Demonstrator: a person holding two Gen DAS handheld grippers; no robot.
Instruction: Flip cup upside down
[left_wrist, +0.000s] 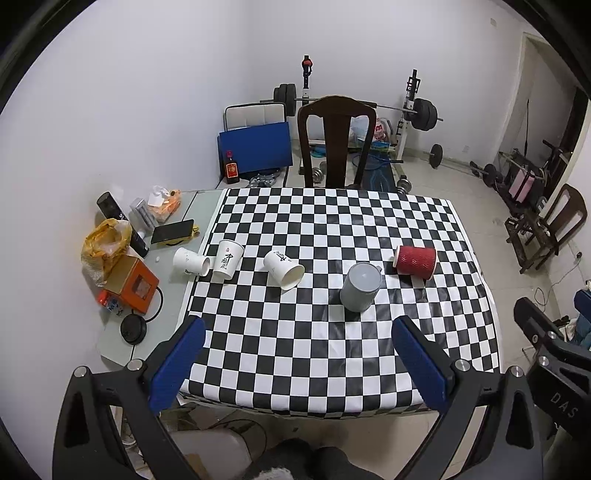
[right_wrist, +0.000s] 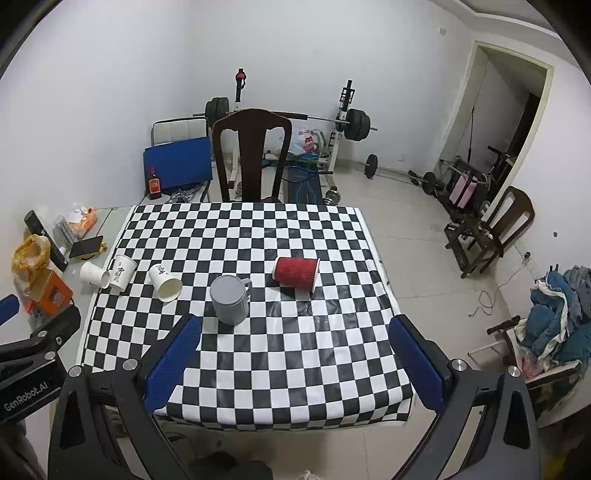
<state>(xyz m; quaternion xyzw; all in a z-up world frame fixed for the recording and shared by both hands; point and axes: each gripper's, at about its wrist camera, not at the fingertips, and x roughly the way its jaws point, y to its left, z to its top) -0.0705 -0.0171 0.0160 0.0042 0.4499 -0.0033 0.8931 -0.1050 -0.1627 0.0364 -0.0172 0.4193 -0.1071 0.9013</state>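
A grey mug (left_wrist: 360, 286) (right_wrist: 231, 299) stands upside down on the checkered tablecloth (left_wrist: 295, 350). A red ribbed paper cup (left_wrist: 415, 261) (right_wrist: 296, 272) lies on its side to its right. A white paper cup (left_wrist: 283, 268) (right_wrist: 165, 282) lies on its side left of the mug. Another white cup (left_wrist: 229, 258) (right_wrist: 122, 272) stands upside down, and a third (left_wrist: 191, 261) (right_wrist: 94, 275) lies on its side at the cloth's left edge. My left gripper (left_wrist: 297, 328) and right gripper (right_wrist: 295, 326) are open, empty, above the table's near edge.
Clutter sits on the bare table part at left: an orange box (left_wrist: 135, 284), a yellow bag (left_wrist: 105, 243), a phone (left_wrist: 171, 232), a black puck (left_wrist: 133, 328). A dark wooden chair (left_wrist: 334, 140) stands behind the table. Weights and a barbell rack (left_wrist: 417, 110) fill the floor beyond.
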